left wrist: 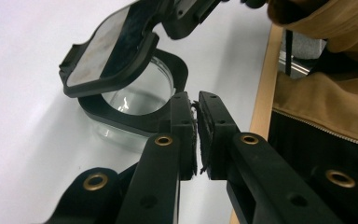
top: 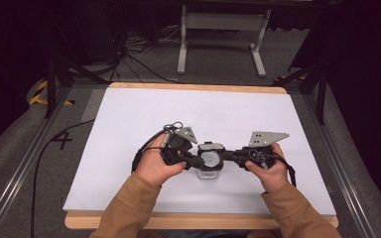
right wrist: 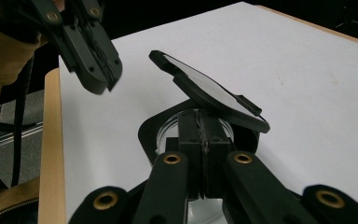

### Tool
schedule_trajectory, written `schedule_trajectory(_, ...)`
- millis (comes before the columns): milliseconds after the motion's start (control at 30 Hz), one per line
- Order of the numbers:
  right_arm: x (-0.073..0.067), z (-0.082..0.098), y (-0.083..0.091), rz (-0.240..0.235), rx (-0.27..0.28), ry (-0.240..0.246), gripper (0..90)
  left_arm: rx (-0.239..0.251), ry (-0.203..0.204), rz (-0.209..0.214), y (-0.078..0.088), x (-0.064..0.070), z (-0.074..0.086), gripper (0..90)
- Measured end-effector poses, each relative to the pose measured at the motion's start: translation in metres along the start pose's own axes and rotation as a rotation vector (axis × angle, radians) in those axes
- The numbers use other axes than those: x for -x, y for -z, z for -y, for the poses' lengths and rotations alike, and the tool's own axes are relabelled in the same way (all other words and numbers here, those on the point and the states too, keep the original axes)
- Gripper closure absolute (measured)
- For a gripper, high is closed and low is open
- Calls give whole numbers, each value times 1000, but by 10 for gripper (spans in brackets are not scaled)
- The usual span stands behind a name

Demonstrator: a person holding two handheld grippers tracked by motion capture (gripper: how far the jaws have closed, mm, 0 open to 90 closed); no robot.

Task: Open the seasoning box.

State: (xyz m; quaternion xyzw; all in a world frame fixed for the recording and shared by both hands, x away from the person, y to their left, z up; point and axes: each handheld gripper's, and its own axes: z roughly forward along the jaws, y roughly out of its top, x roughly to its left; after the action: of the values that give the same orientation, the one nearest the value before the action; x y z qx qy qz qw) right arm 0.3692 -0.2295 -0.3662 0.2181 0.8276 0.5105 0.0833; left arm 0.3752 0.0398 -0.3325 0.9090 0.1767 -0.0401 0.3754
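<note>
On the white surface (top: pixel 129 124), the left gripper (top: pixel 194 161) comes in from the left, its jaws drawn almost together with only a thin slit between the pads; in the left gripper view (left wrist: pixel 196 135) the tips sit at the black rim of a small clear container (top: pixel 210 166), and it is hard to tell whether they pinch that rim or merely rest against it. The container lies directly ahead of both grippers, between them, near the person's edge of the surface. It looks like a glass or clear-plastic jar (left wrist: pixel 137 95) with a black collar and a hinged lid (left wrist: pixel 107 49), raised and tilted open just beyond the left gripper's tips. It is probably light and stiff, slippery on its clear wall and possibly fragile, so the black collar or the lid's edge is likely the better place to take hold. The right gripper (top: pixel 229 157) reaches in from the right; in its own view its jaws (right wrist: pixel 201 154) are pressed together over the near rim of the collar, apparently clamping it, with the lid (right wrist: pixel 214 93) angled up just past them. The jar's lower body is cut off behind the jaws, and whether anything lies inside cannot be made out.
</note>
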Motion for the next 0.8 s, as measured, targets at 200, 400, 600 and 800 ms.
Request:
schedule_trajectory(200, 0, 1, 1, 4, 2, -5, 897, 28, 27, -48, -9, -6, -1, 880)
schedule_trajectory(400, -2, 3, -1, 0, -9, -4, 897, 112, 47, -100, -5, -9, -2, 891)
schedule_trajectory(600, -6, 8, -6, -5, -43, -1, 897, 153, 57, -112, -2, -12, -4, 874)
schedule_trajectory(800, -8, 14, -6, 6, -70, -4, 896, 179, 61, -107, -1, -17, -7, 859)
